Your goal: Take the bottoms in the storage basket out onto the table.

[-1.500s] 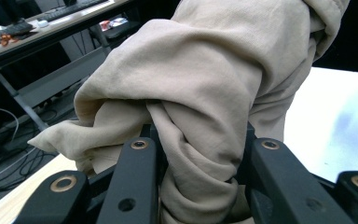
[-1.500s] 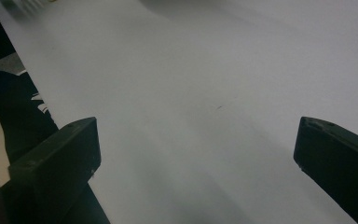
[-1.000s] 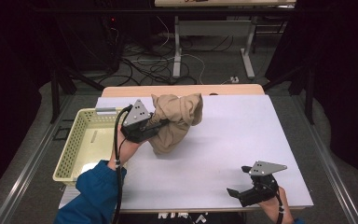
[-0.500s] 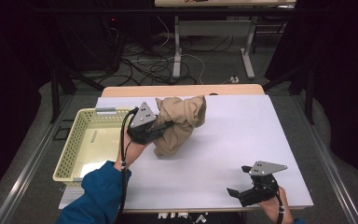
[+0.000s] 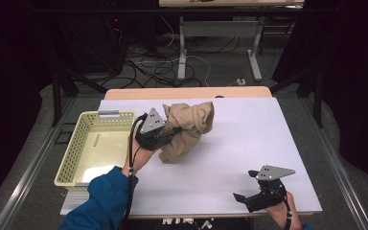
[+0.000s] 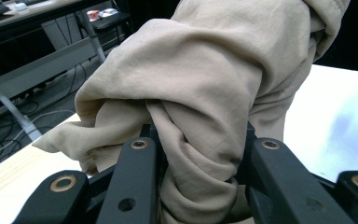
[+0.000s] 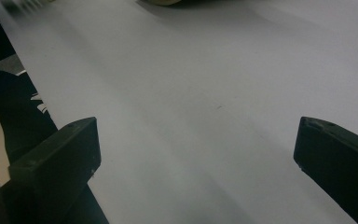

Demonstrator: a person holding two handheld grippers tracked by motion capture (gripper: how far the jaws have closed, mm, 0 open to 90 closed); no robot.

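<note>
Left gripper (image 5: pixel 172 132): jaws pinched on a thick fold of the beige garment (image 5: pixel 188 129); in the left gripper view the cloth (image 6: pixel 200 102) bulges up between and over both jaws. Held above the table at about 10 o'clock from the table's centre, just beside the basket.

Right gripper (image 5: pixel 242 197): jaws spread wide, nothing between them; in the right gripper view there is bare tabletop between the two jaws (image 7: pixel 200 140). Rests at about 5 o'clock, near the table's near edge, well apart from the garment.

Beige garment: bunched, mostly lifted, its lower end hanging down to or close to the table surface; contact cannot be told. Sits between table centre and basket, at 3 o'clock of the basket.

Basket (image 5: pixel 72 153): pale yellow, perforated walls, open top, inside looks bare. Stands at the table's 9 o'clock edge.

Table (image 5: pixel 268 134): white top, wooden strip at the 12 o'clock edge.

Step in hand, as judged: carrying the garment toward the basket at 9 o'clock.

Handling notes:
- Keep the pinch firm; the fold is bulky and could slip.
- Lift high enough for the hanging end to pass over the basket's near wall rather than snag on it.
- Centre the bundle over the opening before letting go, so no loose cloth drapes over the rim.
- Right gripper may tuck in any trailing edge.
</note>
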